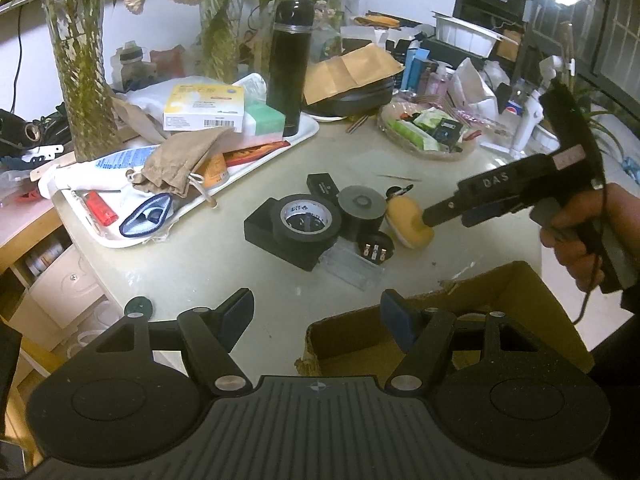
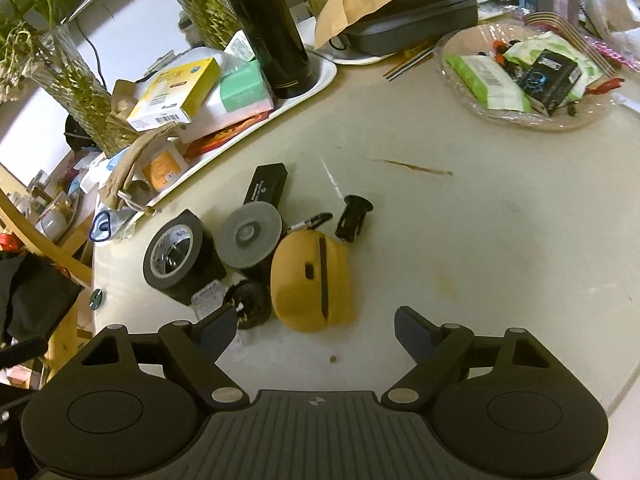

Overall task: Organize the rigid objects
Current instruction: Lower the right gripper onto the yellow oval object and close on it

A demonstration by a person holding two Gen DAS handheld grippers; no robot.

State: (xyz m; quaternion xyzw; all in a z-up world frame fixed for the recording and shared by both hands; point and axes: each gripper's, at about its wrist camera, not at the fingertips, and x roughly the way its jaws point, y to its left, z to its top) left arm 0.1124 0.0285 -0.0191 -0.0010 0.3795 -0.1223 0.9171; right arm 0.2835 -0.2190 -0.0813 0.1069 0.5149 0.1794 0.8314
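Observation:
A cluster of rigid objects lies mid-table: a black tape roll (image 1: 306, 220) (image 2: 172, 254) on a black box (image 1: 264, 232), a grey round can (image 1: 362, 210) (image 2: 251, 240), a yellow case (image 1: 408, 220) (image 2: 310, 280), a black round plug (image 1: 374, 250) (image 2: 250, 304), a clear plastic box (image 1: 352, 266) and a small black box (image 1: 322, 186) (image 2: 266, 188). My right gripper (image 2: 314, 330) is open just in front of the yellow case; it also shows in the left wrist view (image 1: 444, 216) at the case. My left gripper (image 1: 316, 310) is open and empty over the near edge of a cardboard box (image 1: 480, 312).
A white tray (image 1: 308, 128) with a black flask (image 1: 290, 68), boxes and a cloth pouch (image 1: 180, 164) stands at the left. A basket of packets (image 1: 432, 132) (image 2: 520, 76) sits at the back right. Glass vases with plants stand behind. A small black cap (image 2: 352, 218) lies beside the yellow case.

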